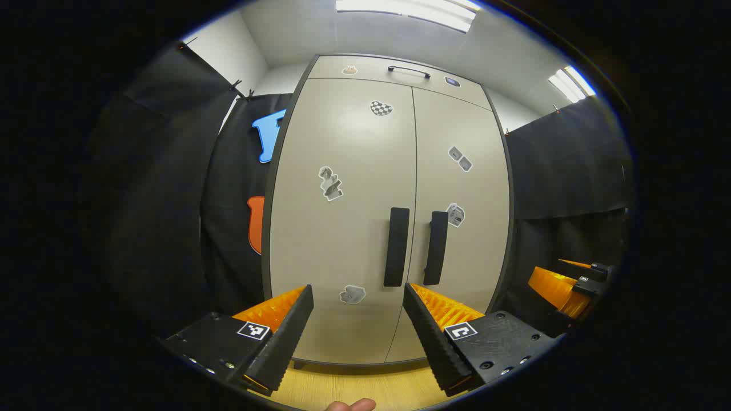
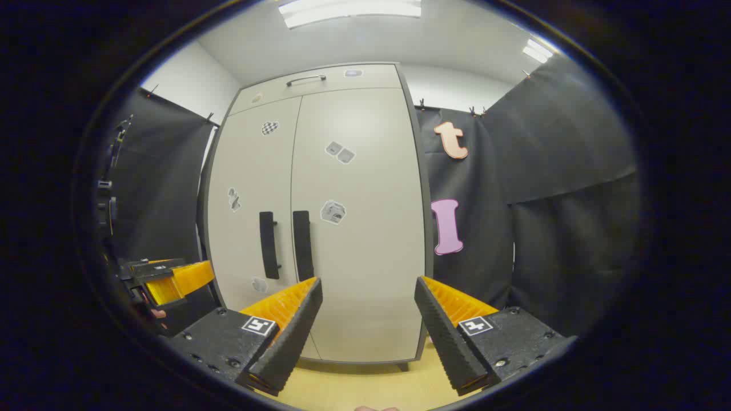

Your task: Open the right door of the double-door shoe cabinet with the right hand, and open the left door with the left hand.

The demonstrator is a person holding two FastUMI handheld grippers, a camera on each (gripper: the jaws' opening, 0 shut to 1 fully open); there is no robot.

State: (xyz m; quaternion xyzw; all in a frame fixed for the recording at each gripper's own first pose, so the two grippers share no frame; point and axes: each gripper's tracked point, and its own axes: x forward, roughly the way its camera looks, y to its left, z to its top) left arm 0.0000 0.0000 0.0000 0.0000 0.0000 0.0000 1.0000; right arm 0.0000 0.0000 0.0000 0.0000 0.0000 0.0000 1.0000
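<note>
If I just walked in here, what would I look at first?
Probably the tall pale shoe cabinet standing straight ahead with both doors shut. Two dark upright handles, the left handle and the right handle, sit side by side at the middle seam, and little stickers dot the doors. Close up, the left gripper and right gripper both gape open, short of the cabinet.

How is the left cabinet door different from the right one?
The left door carries three stickers, one of them checkered near its top; the right door carries two, none checkered. The left door's handle sits at its right edge, the right door's handle at its left edge. Both doors are beige and shut.
</note>
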